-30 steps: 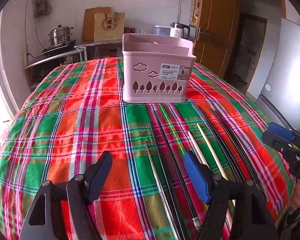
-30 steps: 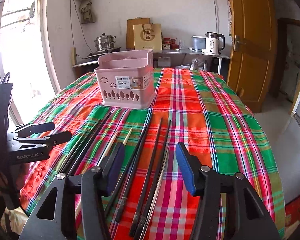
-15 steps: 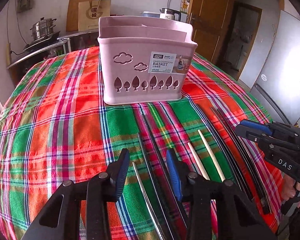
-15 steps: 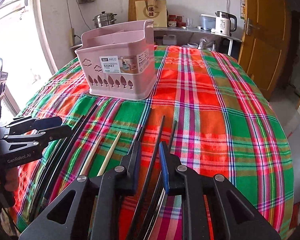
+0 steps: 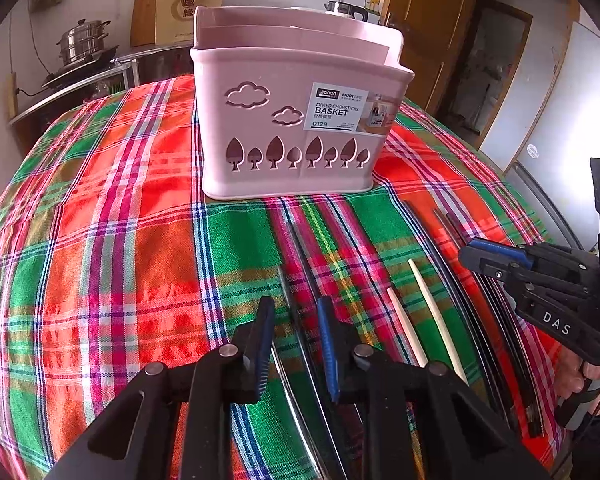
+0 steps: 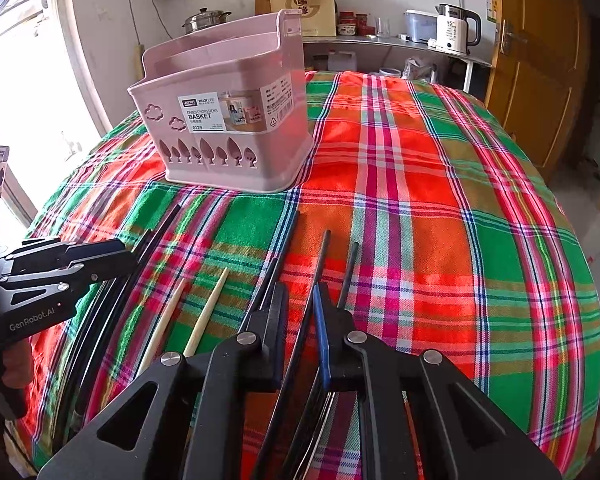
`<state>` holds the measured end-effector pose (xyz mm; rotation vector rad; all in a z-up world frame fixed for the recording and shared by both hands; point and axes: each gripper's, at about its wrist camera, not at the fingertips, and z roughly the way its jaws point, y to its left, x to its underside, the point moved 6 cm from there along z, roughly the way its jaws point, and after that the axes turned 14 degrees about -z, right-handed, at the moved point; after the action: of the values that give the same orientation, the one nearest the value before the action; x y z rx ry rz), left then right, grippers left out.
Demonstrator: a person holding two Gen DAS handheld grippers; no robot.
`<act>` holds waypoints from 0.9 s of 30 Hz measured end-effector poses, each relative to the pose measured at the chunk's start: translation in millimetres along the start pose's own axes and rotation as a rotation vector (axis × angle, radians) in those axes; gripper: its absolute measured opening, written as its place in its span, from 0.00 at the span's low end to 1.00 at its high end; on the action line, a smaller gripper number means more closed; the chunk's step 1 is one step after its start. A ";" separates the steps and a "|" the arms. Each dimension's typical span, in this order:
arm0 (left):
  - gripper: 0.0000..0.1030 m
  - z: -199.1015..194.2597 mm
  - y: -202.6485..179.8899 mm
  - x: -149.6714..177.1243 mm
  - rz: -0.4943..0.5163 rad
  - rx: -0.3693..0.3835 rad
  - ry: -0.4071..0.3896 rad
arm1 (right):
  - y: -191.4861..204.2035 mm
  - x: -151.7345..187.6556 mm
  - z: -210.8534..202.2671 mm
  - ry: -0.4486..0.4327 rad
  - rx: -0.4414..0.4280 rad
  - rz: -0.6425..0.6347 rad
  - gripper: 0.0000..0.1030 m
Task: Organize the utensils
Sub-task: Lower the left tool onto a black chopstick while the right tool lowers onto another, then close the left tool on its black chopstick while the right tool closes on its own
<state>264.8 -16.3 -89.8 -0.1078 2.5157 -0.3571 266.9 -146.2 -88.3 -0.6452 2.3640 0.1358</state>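
A pink chopstick basket (image 5: 296, 120) stands on the plaid tablecloth (image 5: 120, 240); it also shows in the right wrist view (image 6: 228, 124). Several chopsticks lie in front of it: black ones (image 5: 304, 272), a silver one (image 5: 288, 300) and two pale wooden ones (image 5: 420, 300). My left gripper (image 5: 294, 312) is low over the cloth, its jaws narrowed with a silver and a black chopstick between them. My right gripper (image 6: 300, 296) is narrowed around a black chopstick (image 6: 320, 264). Whether either grips is unclear.
A shelf at the back holds a steel pot (image 5: 84, 40), a paper bag (image 6: 304, 4) and a white kettle (image 6: 456, 26). A wooden door (image 6: 540, 60) is at the right. The round table's edge falls away on all sides.
Both grippers moved forward and down towards the chopsticks and closer to the basket. Both pairs of jaws narrowed from wide open to a small gap.
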 end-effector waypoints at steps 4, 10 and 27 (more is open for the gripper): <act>0.22 1.1 -1.6 0.5 0.013 -0.010 0.008 | -1.5 -0.9 5.7 0.017 0.006 0.001 0.13; 0.21 3.1 -2.3 -1.2 0.012 -0.038 0.044 | -2.9 -3.2 11.5 0.040 0.011 0.005 0.13; 0.07 14.3 -9.4 -8.6 0.071 -0.063 0.095 | -1.9 -8.4 18.7 0.062 0.028 -0.007 0.08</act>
<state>280.0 -27.2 -93.9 -0.0258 2.6179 -0.2602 284.3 -139.6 -97.1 -0.6535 2.4187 0.0808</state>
